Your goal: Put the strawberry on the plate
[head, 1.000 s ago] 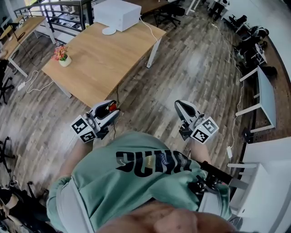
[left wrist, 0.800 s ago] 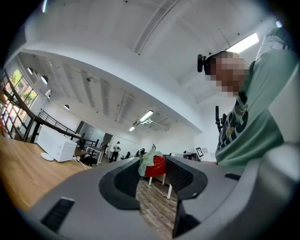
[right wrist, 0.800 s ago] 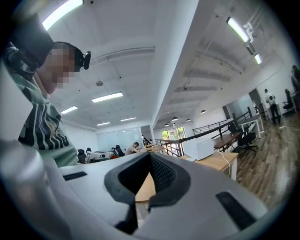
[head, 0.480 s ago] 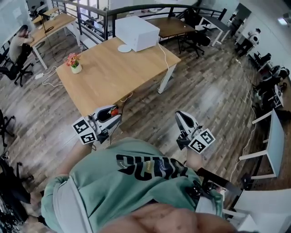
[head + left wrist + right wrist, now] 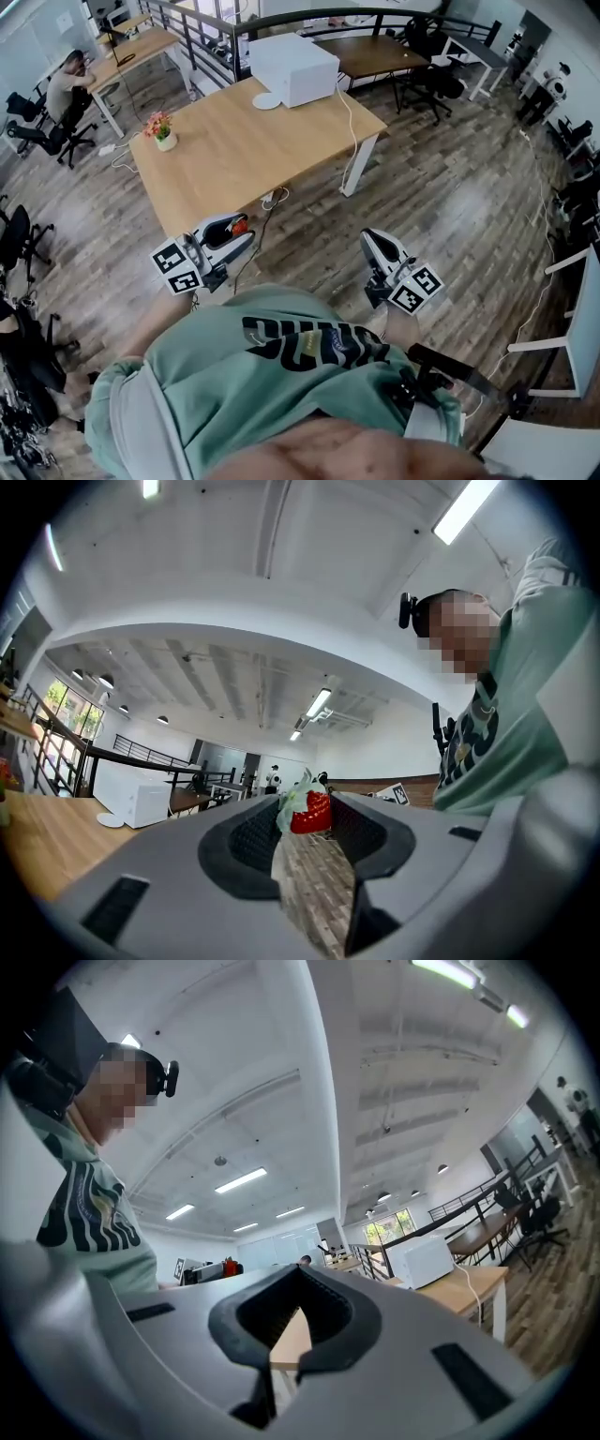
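A red strawberry point(image 5: 239, 226) with green leaves sits pinched between the tips of my left gripper point(image 5: 234, 235), held in the air short of the wooden table point(image 5: 234, 155). In the left gripper view the strawberry point(image 5: 312, 813) fills the gap at the tips of the left gripper point(image 5: 305, 810). A small white plate point(image 5: 266, 100) lies at the table's far side, beside a white box point(image 5: 293, 67); the plate point(image 5: 110, 820) also shows far off on the left. My right gripper point(image 5: 368, 238) hangs over the floor, shut and empty, as the right gripper point(image 5: 299, 1279) view confirms.
A small pot of flowers point(image 5: 163, 131) stands near the table's left edge. A white cable point(image 5: 348, 111) runs from the box over the table's right side. A person point(image 5: 67, 89) sits at a desk far left, with office chairs point(image 5: 433, 80) and a railing behind the table.
The table has drawn nearer and shifted right in the head view as both grippers were carried toward it. The strawberry stays in the left gripper's tips.
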Action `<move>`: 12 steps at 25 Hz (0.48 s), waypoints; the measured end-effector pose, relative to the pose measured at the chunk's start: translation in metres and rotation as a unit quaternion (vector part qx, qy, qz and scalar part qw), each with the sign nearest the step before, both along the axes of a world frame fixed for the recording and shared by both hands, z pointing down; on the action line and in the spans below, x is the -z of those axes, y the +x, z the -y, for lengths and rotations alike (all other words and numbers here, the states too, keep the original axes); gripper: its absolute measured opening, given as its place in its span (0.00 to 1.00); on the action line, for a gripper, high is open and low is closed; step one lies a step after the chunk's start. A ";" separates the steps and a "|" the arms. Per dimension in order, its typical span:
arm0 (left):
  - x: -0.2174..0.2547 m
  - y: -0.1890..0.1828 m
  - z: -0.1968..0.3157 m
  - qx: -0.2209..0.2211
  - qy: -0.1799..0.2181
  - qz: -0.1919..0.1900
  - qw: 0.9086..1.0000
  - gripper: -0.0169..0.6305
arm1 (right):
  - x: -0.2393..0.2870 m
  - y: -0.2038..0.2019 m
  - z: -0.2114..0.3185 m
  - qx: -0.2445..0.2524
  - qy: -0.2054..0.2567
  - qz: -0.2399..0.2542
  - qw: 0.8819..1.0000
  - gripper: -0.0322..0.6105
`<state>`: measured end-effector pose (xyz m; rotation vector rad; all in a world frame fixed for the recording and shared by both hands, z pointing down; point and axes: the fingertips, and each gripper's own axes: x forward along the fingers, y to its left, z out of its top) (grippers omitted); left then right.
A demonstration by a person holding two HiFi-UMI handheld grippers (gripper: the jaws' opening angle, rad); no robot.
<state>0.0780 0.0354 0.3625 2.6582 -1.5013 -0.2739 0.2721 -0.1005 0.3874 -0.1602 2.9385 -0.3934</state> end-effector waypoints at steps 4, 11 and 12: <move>-0.003 -0.006 0.016 -0.004 -0.003 -0.004 1.000 0.29 | 0.001 -0.003 0.015 -0.005 0.000 -0.008 1.000 0.06; -0.010 -0.066 0.039 -0.026 0.017 -0.030 0.999 0.29 | 0.004 -0.057 0.032 -0.026 0.018 -0.036 0.999 0.06; -0.011 -0.080 0.042 -0.031 0.023 -0.031 0.999 0.29 | 0.007 -0.070 0.034 -0.031 0.023 -0.040 0.998 0.06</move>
